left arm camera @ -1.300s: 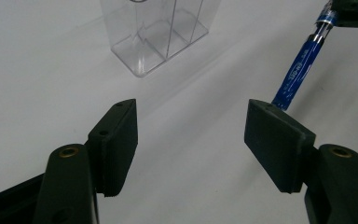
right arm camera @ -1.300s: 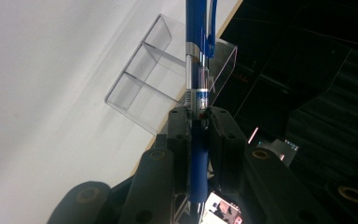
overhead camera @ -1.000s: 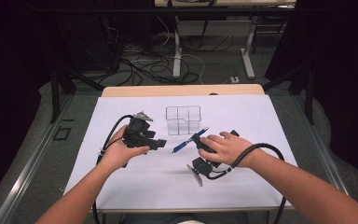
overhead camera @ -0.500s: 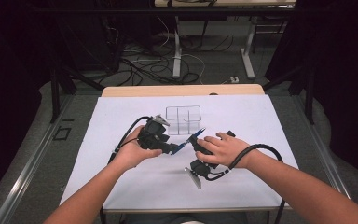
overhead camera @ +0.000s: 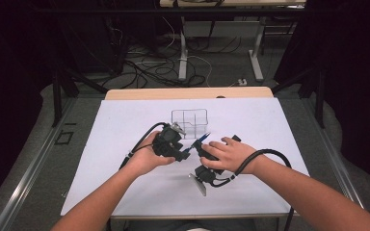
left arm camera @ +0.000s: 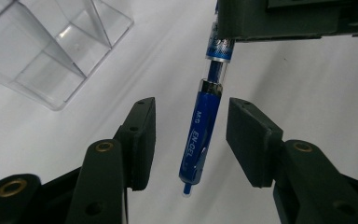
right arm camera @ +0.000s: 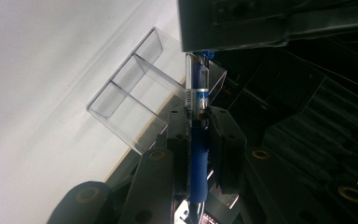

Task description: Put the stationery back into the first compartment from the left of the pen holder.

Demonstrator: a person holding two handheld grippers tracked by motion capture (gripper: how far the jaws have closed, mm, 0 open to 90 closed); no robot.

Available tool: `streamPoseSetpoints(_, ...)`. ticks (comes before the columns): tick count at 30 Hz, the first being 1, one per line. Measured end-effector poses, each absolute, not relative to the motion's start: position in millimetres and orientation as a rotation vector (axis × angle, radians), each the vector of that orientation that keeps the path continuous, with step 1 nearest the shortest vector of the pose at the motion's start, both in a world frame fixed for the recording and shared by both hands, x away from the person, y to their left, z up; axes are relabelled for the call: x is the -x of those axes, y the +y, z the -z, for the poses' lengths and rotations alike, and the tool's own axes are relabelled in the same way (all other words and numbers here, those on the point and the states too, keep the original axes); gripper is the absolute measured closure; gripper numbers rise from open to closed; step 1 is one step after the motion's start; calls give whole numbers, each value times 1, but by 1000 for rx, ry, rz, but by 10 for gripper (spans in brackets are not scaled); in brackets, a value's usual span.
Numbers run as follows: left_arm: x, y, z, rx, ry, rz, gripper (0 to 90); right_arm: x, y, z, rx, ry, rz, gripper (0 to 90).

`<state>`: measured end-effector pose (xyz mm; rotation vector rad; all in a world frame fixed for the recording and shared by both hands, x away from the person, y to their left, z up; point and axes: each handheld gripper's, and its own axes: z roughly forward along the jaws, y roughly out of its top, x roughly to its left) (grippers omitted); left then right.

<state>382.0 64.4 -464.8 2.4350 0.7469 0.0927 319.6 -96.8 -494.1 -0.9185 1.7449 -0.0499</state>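
Above the white table [overhead camera: 125,144], near the clear divided box [overhead camera: 189,122], the right gripper [right arm camera: 199,140] clamps the blue pen [left arm camera: 200,135]. The left gripper [left arm camera: 191,140] has been closing around the pen's free end, pads not touching.

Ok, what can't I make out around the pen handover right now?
- Blue gel pen writing tip: left gripper view, hidden inside the right tool.
- Pen in the high view: too small, mostly covered by the hands.
- Clear organizer: left gripper view, cut off by the edge.
- Left tool pads: not touching the pen.
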Motion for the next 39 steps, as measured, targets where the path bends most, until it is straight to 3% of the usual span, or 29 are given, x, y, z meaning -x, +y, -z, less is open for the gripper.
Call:
streamPoseSetpoints(19, -381, 56, 469, -2537, 645, -106, 773, -312, -91, 492, 933, 1732, 89, 794)
streamPoseSetpoints(35, -381, 58, 467, -2532, 626, -103, 793, -318, -93, 494, 935, 1744, 4, 790)
streamPoseSetpoints(39, -383, 60, 467, -2506, 671, -112, 794, -318, -91, 491, 923, 1725, 12, 724)
